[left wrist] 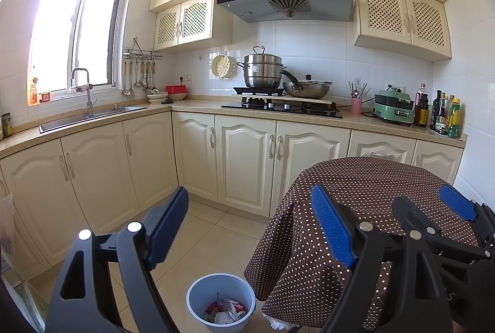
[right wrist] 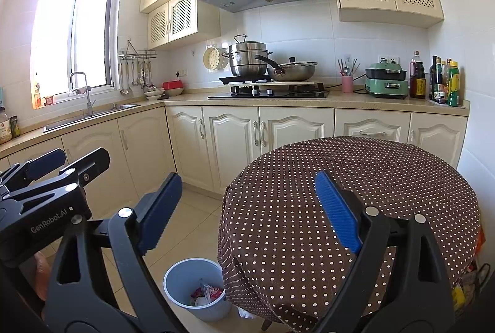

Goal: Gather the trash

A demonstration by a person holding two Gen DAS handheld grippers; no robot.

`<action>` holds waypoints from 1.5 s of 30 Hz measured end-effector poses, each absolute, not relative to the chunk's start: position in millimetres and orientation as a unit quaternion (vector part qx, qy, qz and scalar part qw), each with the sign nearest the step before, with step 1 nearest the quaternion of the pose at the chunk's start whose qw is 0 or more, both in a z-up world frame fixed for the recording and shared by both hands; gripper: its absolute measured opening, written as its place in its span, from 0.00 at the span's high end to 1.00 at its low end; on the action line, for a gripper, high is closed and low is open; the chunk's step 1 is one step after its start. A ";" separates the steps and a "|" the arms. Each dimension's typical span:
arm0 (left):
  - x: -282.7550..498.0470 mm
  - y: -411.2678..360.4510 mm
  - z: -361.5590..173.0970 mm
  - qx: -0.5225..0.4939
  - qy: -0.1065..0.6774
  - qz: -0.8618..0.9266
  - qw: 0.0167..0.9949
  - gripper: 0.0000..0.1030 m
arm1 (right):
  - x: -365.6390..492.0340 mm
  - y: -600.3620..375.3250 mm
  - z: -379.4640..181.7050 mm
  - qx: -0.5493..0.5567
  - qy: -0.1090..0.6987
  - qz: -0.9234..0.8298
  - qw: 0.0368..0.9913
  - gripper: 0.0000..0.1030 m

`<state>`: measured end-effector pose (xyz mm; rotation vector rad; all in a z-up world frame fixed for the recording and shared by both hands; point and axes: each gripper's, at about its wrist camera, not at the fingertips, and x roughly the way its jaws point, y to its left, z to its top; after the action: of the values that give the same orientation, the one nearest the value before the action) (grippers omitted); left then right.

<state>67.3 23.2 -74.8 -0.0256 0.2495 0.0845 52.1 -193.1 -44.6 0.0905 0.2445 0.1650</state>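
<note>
The tiled floor (left wrist: 213, 227) lies open between the cabinets (left wrist: 244, 166) and the round surface (right wrist: 355, 178) under its dotted cloth. The blue bin (right wrist: 198, 286) stands on the floor just beside that surface's draped edge, its mouth unobstructed from above. The surface top is bare.

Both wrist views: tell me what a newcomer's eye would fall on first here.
The round table under a brown cloth with white dots fills the lower right, bare on top. Beside it on the tiled floor stands a pale blue bin with wrappers inside. Close to the camera, the right gripper and the left gripper are both open and hold nothing; behind them, steel pots sit on the stove.
</note>
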 end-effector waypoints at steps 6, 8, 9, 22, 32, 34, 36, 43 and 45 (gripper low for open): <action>67.3 23.2 -74.8 -0.013 0.124 0.042 0.991 0.22 | 52.4 -191.9 -45.0 0.045 0.122 0.082 0.988 0.16; 67.4 23.4 -75.0 -0.013 0.125 0.042 0.991 0.22 | 52.7 -190.8 -45.3 0.045 0.123 0.082 0.988 0.16; 67.2 23.1 -74.8 -0.013 0.124 0.042 0.991 0.22 | 52.9 -190.2 -44.9 0.045 0.123 0.082 0.988 0.16; 68.3 22.9 -74.7 -0.013 0.124 0.042 0.991 0.22 | 53.4 -187.5 -45.0 0.047 0.124 0.083 0.988 0.15; 69.6 20.9 -75.8 -0.012 0.125 0.042 0.991 0.22 | 56.5 -184.1 -44.2 0.049 0.126 0.084 0.987 0.15; 70.8 20.8 -76.1 -0.012 0.126 0.041 0.991 0.22 | 57.0 -183.7 -43.9 0.049 0.126 0.084 0.987 0.15; 72.0 20.4 -76.8 -0.013 0.127 0.041 0.991 0.22 | 57.2 -183.8 -44.2 0.050 0.127 0.084 0.987 0.15; 73.3 19.5 -78.9 -0.014 0.128 0.042 0.991 0.22 | 57.1 -181.5 -45.5 0.051 0.127 0.082 0.987 0.14; 74.4 19.6 -80.7 -0.017 0.129 0.043 0.991 0.22 | 57.0 -181.0 -46.3 0.050 0.128 0.081 0.987 0.14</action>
<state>74.4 19.6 -80.7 -0.0333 0.2590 0.0870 57.0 -181.0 -46.3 0.1014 0.2567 0.1630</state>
